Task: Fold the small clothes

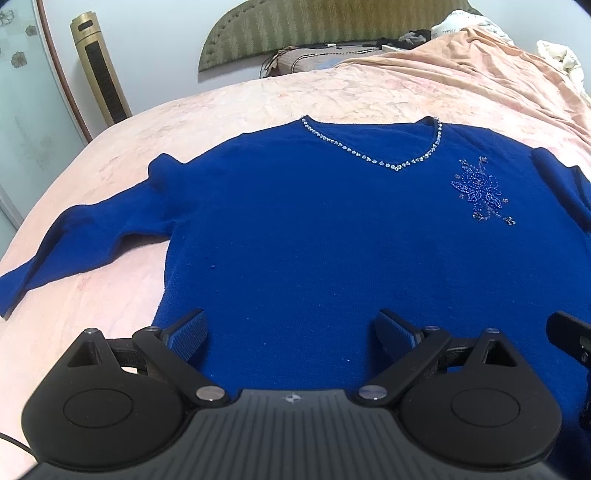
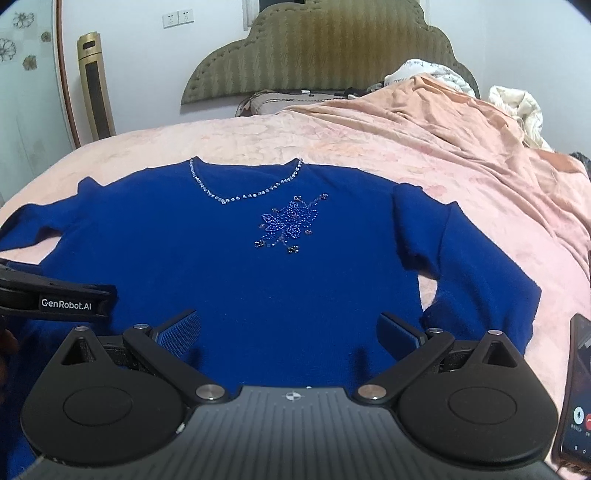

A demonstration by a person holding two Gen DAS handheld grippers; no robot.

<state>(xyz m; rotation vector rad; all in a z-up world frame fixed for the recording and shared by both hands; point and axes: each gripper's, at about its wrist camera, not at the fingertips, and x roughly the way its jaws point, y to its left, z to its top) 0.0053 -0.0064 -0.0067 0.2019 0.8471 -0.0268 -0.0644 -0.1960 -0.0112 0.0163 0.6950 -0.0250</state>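
Bedroom, pink-sheeted bed (image 1: 229,107): one blue sweater (image 1: 332,229) spread flat, front up, sleeves out to both sides.
From my feeds, left gripper (image 1: 291,336) and right gripper (image 2: 290,334) both hover over the sweater's hem, jaws spread wide and holding nothing; beaded neckline (image 2: 243,194) faces the headboard (image 2: 321,48), a phone (image 2: 576,387) lies at the bed's right edge.

left wrist: low, near hem, faces headboard (image 1: 332,33); right wrist: same; shared: sweater (image 1: 314,229)
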